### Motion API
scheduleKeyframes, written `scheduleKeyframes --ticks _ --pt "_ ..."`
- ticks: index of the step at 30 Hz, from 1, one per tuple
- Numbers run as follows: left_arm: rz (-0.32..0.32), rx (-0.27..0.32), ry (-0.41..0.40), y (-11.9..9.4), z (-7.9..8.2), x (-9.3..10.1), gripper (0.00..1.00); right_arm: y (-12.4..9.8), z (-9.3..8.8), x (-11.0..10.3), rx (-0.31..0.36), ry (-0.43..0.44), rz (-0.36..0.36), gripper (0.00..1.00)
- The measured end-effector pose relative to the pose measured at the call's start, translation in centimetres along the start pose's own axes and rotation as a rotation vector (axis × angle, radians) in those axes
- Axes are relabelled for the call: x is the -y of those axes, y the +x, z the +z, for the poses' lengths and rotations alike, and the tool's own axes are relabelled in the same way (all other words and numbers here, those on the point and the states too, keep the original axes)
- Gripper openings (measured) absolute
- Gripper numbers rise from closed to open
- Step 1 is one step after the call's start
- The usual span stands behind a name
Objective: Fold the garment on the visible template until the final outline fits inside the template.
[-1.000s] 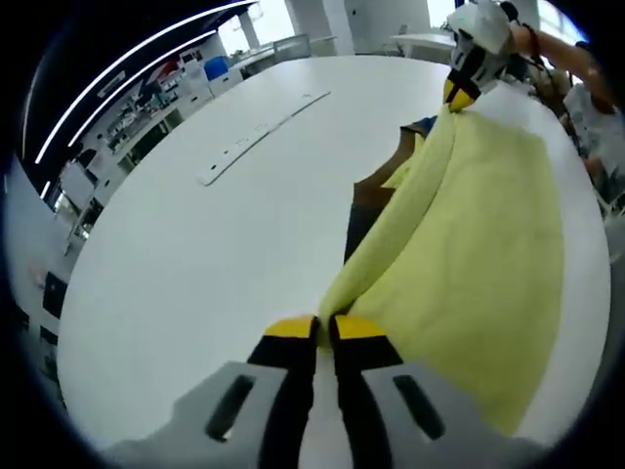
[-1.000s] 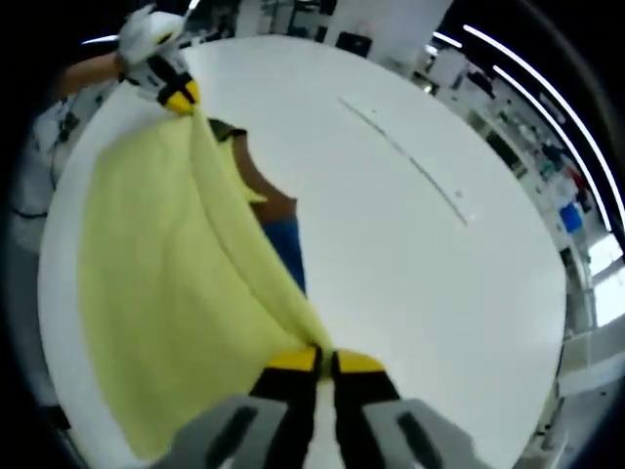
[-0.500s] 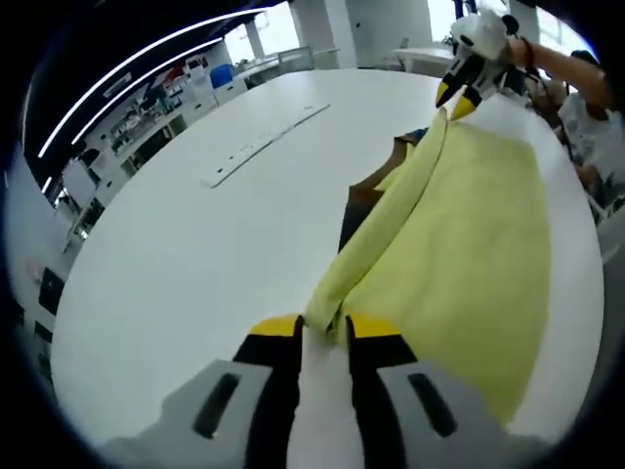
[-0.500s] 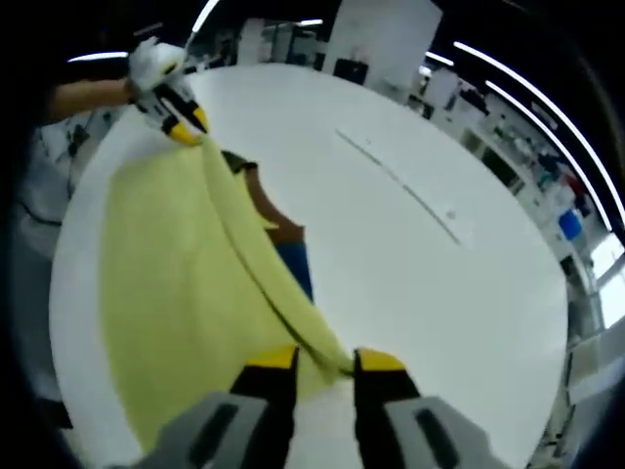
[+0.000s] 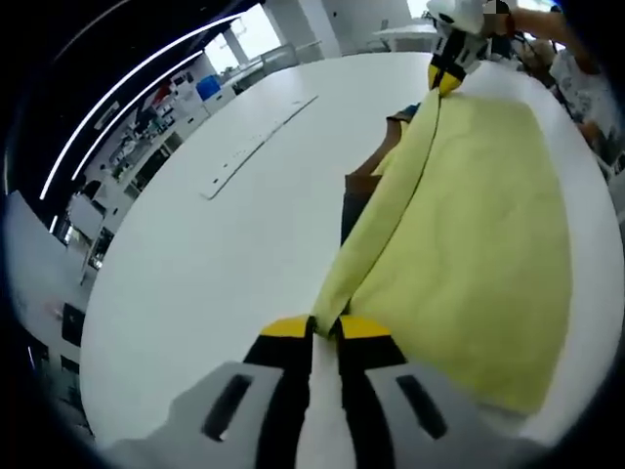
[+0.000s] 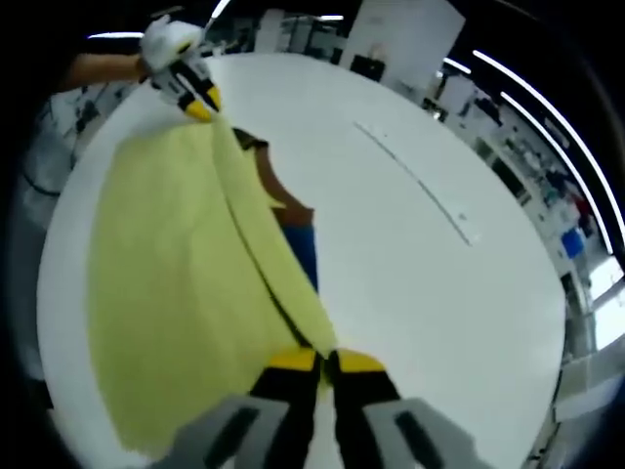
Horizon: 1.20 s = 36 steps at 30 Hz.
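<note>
Your left gripper (image 5: 325,327) is clamped on one end of the yellow garment's (image 5: 479,244) folded edge. Your right gripper (image 6: 314,358) pinches the other end, over the white table (image 5: 215,254).

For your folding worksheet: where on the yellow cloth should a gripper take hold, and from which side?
Grip the yellow cloth at the ends of its raised folded edge, coming in along that edge from the ends. The left gripper and right gripper hold it there, jaws shut, keeping the fold line taut.

bright, even overhead light | ceiling strip lights (image 5: 127,78) blown out | soft glare on white table (image 6: 410,283) | strong fisheye bending at edges | background soft
</note>
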<state>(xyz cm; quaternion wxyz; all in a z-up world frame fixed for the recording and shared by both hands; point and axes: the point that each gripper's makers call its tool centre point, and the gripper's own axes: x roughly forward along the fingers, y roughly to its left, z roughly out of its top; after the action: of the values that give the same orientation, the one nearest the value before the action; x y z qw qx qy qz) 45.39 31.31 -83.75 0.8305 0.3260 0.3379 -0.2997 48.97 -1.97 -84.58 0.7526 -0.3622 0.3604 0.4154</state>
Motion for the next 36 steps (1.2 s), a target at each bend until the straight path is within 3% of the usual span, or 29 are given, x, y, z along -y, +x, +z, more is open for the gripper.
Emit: scheduleKeyframes --ticks 6,10,14,17,20,21,24,31,36 --pt "0.026 0.045 -0.033 -1.1 1.0 -0.5 0.00 -0.9 0.7 0.7 0.021 0.034 -0.033 0.00" --pt "0.036 0.100 -0.148 -1.5 1.6 -1.4 0.00 -1.1 1.2 1.4 0.054 0.068 -0.066 0.00" --pt "0.032 0.076 -0.317 -0.9 1.0 -1.6 0.00 -0.6 1.4 2.1 0.069 0.204 -0.087 0.00" --pt "0.037 0.085 -0.337 -0.8 1.1 -1.4 0.01 -0.5 1.4 2.2 0.096 0.327 -0.083 0.00" --pt "0.073 0.100 -0.409 -0.9 0.9 -2.1 0.04 -0.8 1.5 2.4 0.127 0.408 -0.093 0.01" --pt "0.091 0.112 -0.446 -1.1 0.8 -2.6 0.05 -1.0 1.4 2.7 0.139 0.471 -0.103 0.02" --pt "0.111 0.148 -0.581 -1.7 0.7 -3.7 0.13 -1.2 1.5 3.2 0.183 0.589 -0.099 0.09" --pt "0.092 0.168 -0.592 -2.9 0.4 -2.7 0.30 -1.7 1.4 2.9 0.202 0.678 -0.078 0.39" --pt "0.060 0.205 -0.601 -3.3 0.5 -2.2 0.43 -2.2 1.7 2.2 0.227 0.737 -0.041 0.53"
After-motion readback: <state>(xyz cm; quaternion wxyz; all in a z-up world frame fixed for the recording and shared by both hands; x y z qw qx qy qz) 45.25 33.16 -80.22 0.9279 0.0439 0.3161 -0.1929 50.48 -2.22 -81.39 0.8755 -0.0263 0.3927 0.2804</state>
